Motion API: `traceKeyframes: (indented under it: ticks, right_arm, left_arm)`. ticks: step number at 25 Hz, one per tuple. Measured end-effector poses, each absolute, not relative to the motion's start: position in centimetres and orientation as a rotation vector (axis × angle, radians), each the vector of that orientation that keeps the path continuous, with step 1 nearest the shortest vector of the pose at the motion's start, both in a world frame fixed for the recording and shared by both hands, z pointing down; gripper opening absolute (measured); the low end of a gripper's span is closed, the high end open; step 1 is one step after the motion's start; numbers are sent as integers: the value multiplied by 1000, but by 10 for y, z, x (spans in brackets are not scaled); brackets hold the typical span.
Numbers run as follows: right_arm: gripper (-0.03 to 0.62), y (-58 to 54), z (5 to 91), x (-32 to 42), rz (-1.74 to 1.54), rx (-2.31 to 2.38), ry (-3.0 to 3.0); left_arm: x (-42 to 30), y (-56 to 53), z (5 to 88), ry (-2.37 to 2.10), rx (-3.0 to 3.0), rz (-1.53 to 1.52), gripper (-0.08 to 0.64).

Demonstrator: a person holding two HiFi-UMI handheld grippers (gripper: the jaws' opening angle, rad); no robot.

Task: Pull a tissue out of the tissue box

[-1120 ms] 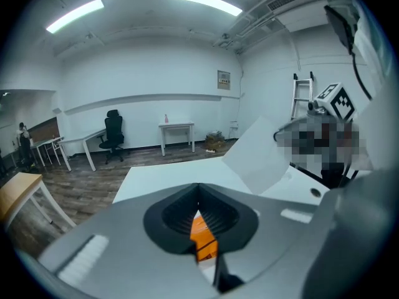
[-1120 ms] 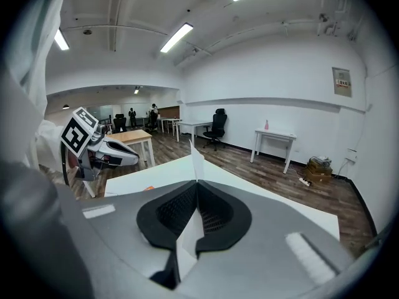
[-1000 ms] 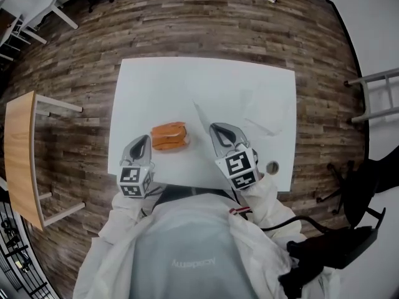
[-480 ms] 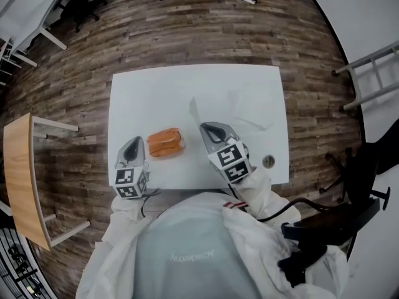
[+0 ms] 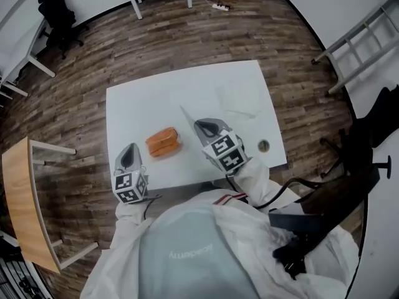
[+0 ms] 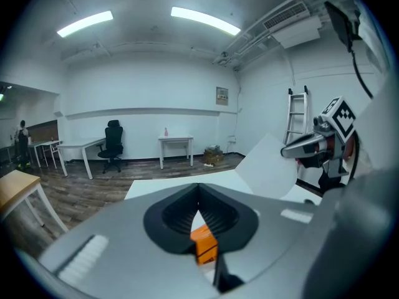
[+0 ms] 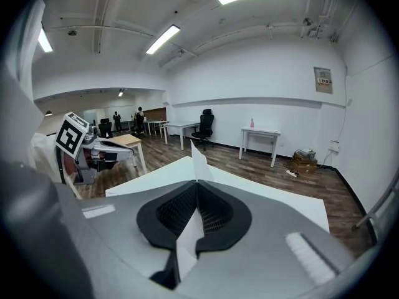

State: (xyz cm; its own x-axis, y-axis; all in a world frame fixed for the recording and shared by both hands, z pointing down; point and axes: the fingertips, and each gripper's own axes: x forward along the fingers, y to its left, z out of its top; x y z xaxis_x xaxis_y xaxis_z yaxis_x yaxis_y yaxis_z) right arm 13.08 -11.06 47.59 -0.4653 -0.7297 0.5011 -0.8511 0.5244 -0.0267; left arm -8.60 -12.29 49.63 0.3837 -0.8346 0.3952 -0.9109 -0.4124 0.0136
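Found the left hand-held gripper (image 5: 131, 149) closed and empty at the white bench's (image 5: 143, 98) near edge, the small orange rectangular tissue box (image 5: 164, 142) lying on the bench just right of it, then the right hand-held gripper (image 5: 198, 124) pinched tight on a thin white tissue (image 7: 197, 161).

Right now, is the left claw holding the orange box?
No, the left claw is shut on nothing, and the orange tissue box sits apart from it on the white table.
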Motion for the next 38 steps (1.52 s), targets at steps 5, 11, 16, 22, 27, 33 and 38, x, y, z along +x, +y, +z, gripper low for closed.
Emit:
traceKeyframes:
  ticks: [5, 11, 16, 22, 27, 33, 38]
  right_arm:
    - [2, -89, 469, 127, 364, 1355, -2313]
    - [2, -61, 459, 130, 323, 1474, -2292]
    - [2, -31, 458, 129, 329, 1551, -2273]
    - [2, 14, 448, 130, 291, 1672, -2244]
    - [2, 50, 444, 125, 279, 1733, -2215]
    - [2, 86, 438, 128, 259, 1779, -2196]
    - [2, 112, 431, 126, 253, 1797, -2192]
  left_arm:
    - [-93, -104, 492, -1523, 2443, 451, 0]
    - [-111, -79, 489, -1550, 2445, 419, 0]
    - [-123, -48, 488, -1555, 2481, 419, 0]
    - [-139, 1, 482, -1563, 2527, 412, 0]
    - [-159, 36, 489, -1552, 2521, 392, 0]
    - [-160, 61, 486, -1533, 2551, 348, 0]
    - [-156, 76, 482, -1512, 2570, 318, 0]
